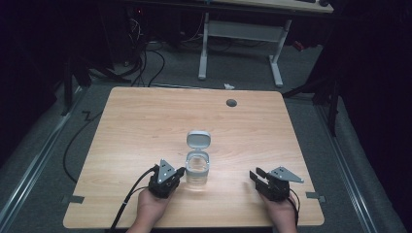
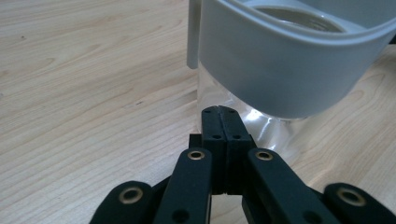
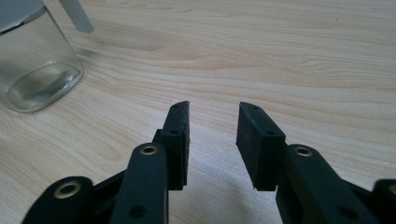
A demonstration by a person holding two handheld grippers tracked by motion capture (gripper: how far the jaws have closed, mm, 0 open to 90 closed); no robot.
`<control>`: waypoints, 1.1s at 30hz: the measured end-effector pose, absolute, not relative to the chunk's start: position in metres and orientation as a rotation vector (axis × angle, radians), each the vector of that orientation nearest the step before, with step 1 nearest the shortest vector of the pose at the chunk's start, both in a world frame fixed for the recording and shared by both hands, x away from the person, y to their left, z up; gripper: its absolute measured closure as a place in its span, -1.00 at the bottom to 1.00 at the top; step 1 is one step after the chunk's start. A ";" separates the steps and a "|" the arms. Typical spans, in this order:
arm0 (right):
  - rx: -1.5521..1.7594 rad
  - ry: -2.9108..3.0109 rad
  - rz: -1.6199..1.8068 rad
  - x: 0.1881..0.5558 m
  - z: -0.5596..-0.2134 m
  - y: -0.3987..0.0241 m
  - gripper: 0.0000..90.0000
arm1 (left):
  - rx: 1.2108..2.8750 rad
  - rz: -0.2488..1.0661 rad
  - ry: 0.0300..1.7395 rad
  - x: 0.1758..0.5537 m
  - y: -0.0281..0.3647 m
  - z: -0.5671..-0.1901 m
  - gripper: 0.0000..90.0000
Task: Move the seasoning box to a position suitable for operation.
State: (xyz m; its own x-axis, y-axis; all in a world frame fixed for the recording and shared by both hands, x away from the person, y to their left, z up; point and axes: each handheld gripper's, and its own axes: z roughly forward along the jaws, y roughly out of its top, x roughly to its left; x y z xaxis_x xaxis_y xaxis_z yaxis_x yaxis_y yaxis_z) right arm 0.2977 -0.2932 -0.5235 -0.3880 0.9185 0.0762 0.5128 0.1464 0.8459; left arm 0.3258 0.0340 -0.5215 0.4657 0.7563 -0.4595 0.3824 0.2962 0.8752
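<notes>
Your left gripper (image 1: 180, 171) sat at the near left of the table (image 1: 126, 126), its jaws pressed flat together with nothing between them and their tips just short of the jar (image 1: 197, 171). In the left gripper view those tips met right at the clear wall under the grey collar (image 2: 280, 70).

The jar stood upright near the middle of the table, toward your side. Its grey lid (image 1: 198, 139) was flipped open and stood up at the back on a hinge. It looked like clear glass with a thick base: stiff, smooth and probably slippery, likely fragile, and light enough to slide or tip if nudged. The plastic collar seemed the safer place to grip, or the flat walls low down. I could read no brand, label or writing anywhere.

Your right gripper (image 1: 256, 175) rested well apart from the jar on the right, jaws spread moderately wide and holding nothing.
</notes>
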 end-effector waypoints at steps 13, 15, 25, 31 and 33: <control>1.343 1.984 1.167 0.299 -0.521 -0.282 0.85 | 1.327 0.306 1.133 0.297 0.049 -0.532 0.96; 1.326 1.992 1.165 0.301 -0.519 -0.276 0.98 | 1.345 0.294 1.110 0.292 0.044 -0.533 0.96; 1.276 2.037 1.162 0.326 -0.503 -0.245 1.00 | 1.370 0.243 1.068 0.288 0.031 -0.530 1.00; 1.259 2.071 1.182 0.349 -0.497 -0.227 1.00 | 1.397 0.221 1.048 0.287 0.019 -0.531 1.00; 1.257 2.076 1.199 0.355 -0.495 -0.223 1.00 | 1.403 0.214 1.046 0.288 0.015 -0.532 1.00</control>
State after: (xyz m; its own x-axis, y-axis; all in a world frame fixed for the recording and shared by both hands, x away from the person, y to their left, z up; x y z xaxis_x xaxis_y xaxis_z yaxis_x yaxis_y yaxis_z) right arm 0.3549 -0.2227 -0.4946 -0.4958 0.8657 0.0695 0.4928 0.2145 0.8433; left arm 0.2880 0.0152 -0.5322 0.5630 0.6817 -0.4672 0.4434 0.2279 0.8669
